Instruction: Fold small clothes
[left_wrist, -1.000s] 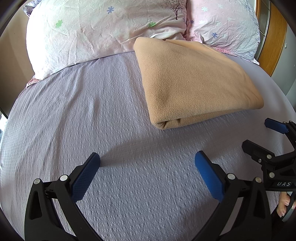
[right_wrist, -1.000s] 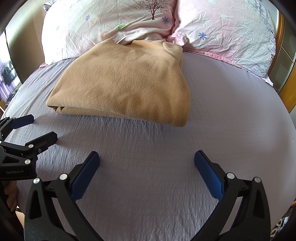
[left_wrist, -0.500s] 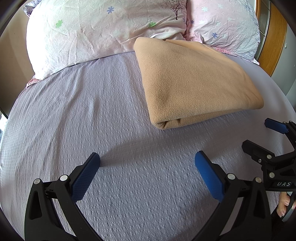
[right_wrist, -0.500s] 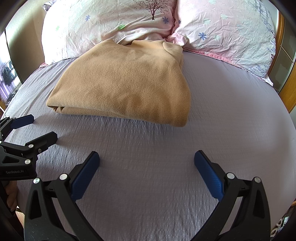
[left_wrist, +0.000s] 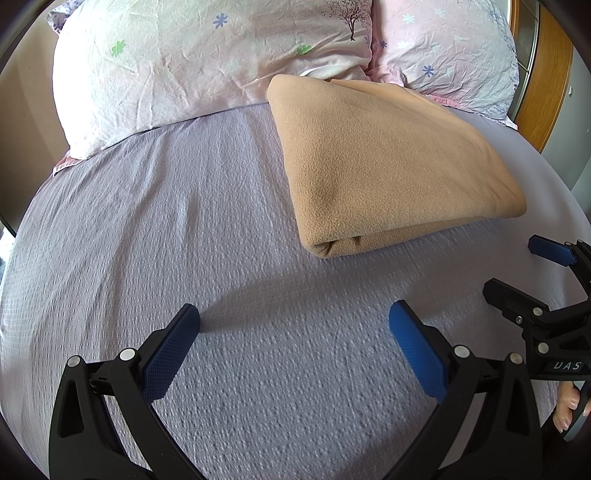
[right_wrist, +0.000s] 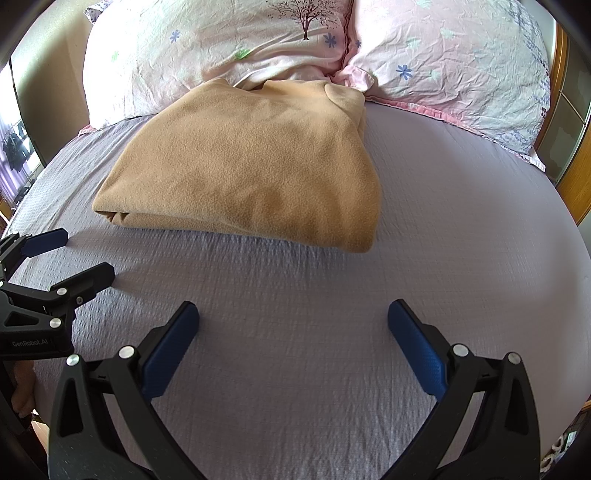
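A tan fleece garment (left_wrist: 388, 162) lies folded into a thick rectangle on the lilac bed sheet (left_wrist: 184, 229), its far end against the pillows. It also shows in the right wrist view (right_wrist: 251, 170). My left gripper (left_wrist: 295, 321) is open and empty, above the sheet in front of the garment's near left corner. My right gripper (right_wrist: 293, 319) is open and empty, above the sheet in front of the garment's near right corner. Each gripper shows at the edge of the other's view: the right one (left_wrist: 517, 269) and the left one (right_wrist: 74, 254). Neither touches the garment.
Two pink floral pillows (left_wrist: 207, 62) (right_wrist: 454, 62) lie at the head of the bed. A wooden frame (left_wrist: 543, 74) stands at the far right. The sheet (right_wrist: 461, 229) stretches bare to the left and right of the garment.
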